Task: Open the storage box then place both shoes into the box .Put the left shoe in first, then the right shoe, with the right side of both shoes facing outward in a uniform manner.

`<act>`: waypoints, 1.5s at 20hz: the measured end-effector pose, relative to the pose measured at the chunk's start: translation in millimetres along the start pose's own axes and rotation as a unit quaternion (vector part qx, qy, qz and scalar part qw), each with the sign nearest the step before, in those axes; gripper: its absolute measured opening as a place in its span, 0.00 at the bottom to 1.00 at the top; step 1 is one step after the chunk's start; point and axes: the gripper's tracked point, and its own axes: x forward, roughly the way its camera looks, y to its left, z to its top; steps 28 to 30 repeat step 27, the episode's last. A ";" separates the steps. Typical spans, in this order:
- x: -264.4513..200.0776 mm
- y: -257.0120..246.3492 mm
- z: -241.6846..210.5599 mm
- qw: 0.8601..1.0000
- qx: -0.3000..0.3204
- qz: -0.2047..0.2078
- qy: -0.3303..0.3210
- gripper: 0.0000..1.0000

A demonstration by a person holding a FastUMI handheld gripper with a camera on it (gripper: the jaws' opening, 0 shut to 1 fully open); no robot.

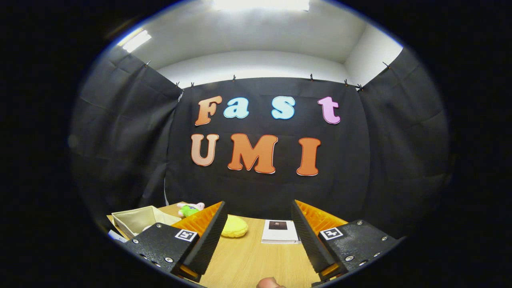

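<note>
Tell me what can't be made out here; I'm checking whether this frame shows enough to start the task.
- Beige fabric bin, gripper view: near side hidden by a finger of the open gripper.
- Green plush toy: too small to identify.
- Booklet: cover too small to read.

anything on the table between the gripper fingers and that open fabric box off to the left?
Nothing visible. The gripper is open, empty, over bare table. The box sits beside the left finger; the yellow pad, white booklet and plush toy lie beyond.
</note>
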 end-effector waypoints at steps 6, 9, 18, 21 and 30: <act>-16.2 -42.4 22.8 0.998 -0.004 -0.047 -0.033 0.97; -20.4 -46.6 28.4 0.998 0.000 -0.049 -0.038 0.97; -28.0 -58.4 49.7 0.997 -0.006 -0.058 -0.044 0.97; -32.6 -55.6 61.7 0.998 -0.001 -0.052 -0.039 0.97; -45.7 -56.9 78.8 0.997 0.012 -0.057 -0.047 0.97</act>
